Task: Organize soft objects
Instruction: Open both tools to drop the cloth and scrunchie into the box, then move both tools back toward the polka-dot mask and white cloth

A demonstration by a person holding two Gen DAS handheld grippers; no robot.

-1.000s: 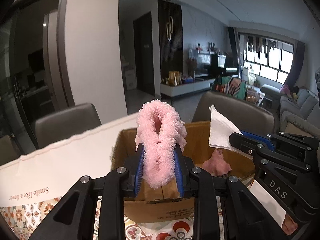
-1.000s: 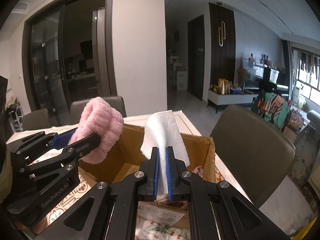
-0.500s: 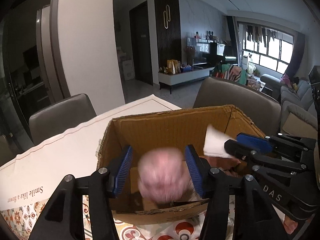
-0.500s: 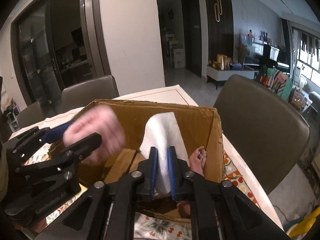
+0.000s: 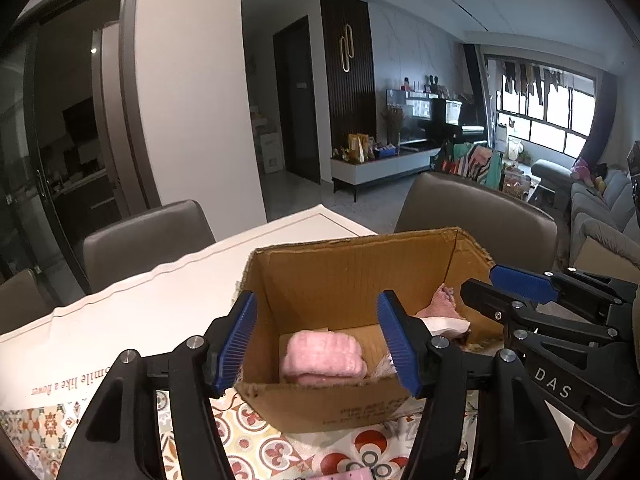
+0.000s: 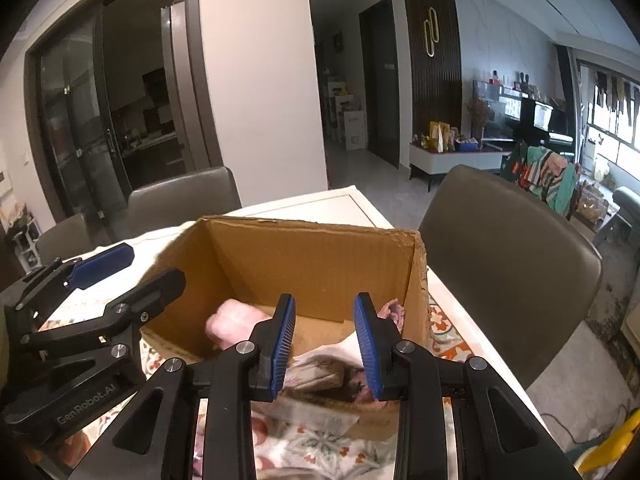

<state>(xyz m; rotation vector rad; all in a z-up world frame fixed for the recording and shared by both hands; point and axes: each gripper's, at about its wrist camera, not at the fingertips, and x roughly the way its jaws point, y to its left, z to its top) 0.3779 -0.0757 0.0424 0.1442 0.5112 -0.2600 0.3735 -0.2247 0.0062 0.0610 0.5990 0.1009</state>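
Note:
An open cardboard box (image 5: 360, 256) stands on the table; it also shows in the right wrist view (image 6: 304, 248). A fluffy pink cloth (image 5: 322, 358) lies on the box floor and shows in the right wrist view (image 6: 232, 322). A white cloth (image 6: 320, 364) lies in the box's right part, next to a mauve soft item (image 5: 442, 304). My left gripper (image 5: 316, 344) is open and empty over the box's near wall. My right gripper (image 6: 324, 338) is open and empty above the white cloth.
A patterned tablecloth (image 5: 260, 444) covers the near table, with a white sheet (image 5: 120, 320) to the left. Brown chairs stand behind the table (image 5: 148, 236) and to the right (image 6: 508, 248). A yellow object (image 6: 612, 444) is at the lower right.
Both grippers opened. The pink cloth fell from my left gripper into the box, and the white cloth dropped from my right gripper into the box.

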